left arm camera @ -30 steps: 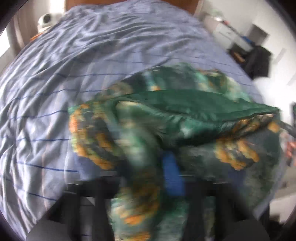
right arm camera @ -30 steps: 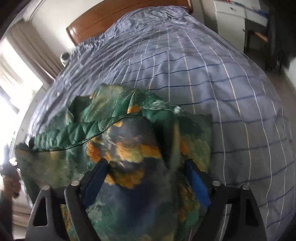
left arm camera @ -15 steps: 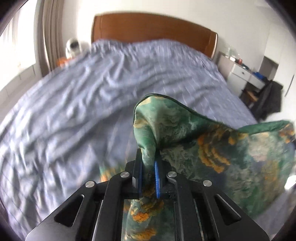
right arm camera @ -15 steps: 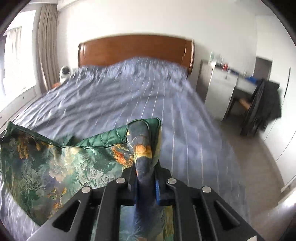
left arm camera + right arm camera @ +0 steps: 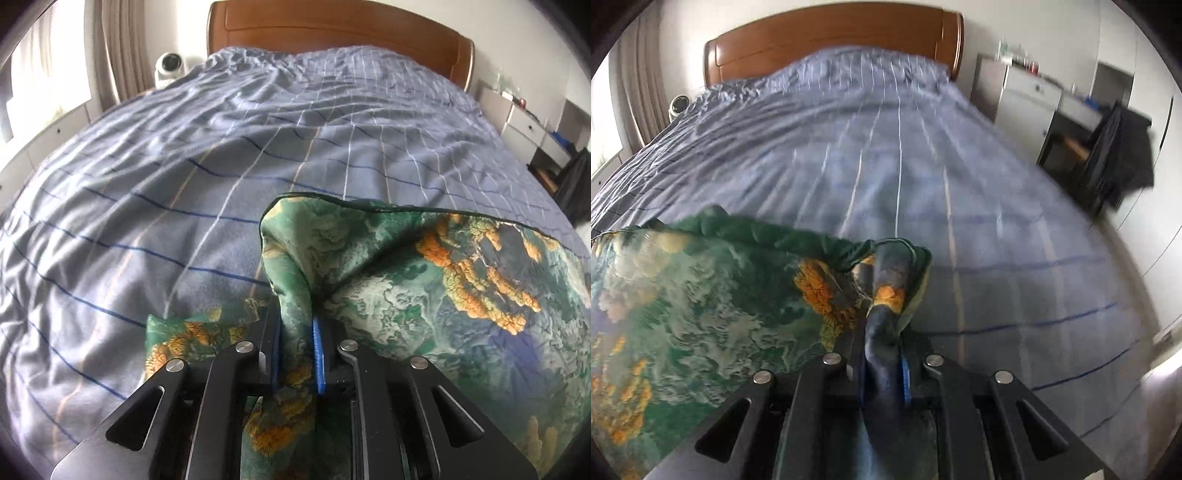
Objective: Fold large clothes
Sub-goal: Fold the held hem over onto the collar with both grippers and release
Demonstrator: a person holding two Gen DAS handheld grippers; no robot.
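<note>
A large green quilted garment (image 5: 443, 273) with orange and blue landscape print hangs stretched between my two grippers above the near end of the bed. My left gripper (image 5: 297, 332) is shut on its left top corner; the cloth spreads to the right. My right gripper (image 5: 882, 328) is shut on the other top corner of the garment (image 5: 701, 302), which spreads to the left and shows a plain green lining at its top edge. The lower part of the garment is hidden below both views.
The bed (image 5: 258, 147) has a blue-grey striped cover and a wooden headboard (image 5: 831, 40). A white round device (image 5: 168, 66) stands at the bed's far left. A white cabinet (image 5: 1027, 99) and a chair with dark clothing (image 5: 1119, 147) stand at the right.
Both grippers closed on the garment's corners and lifted it off the bed. It was bunched a second ago and now hangs spread between them, held nearer over the bed's near end.
</note>
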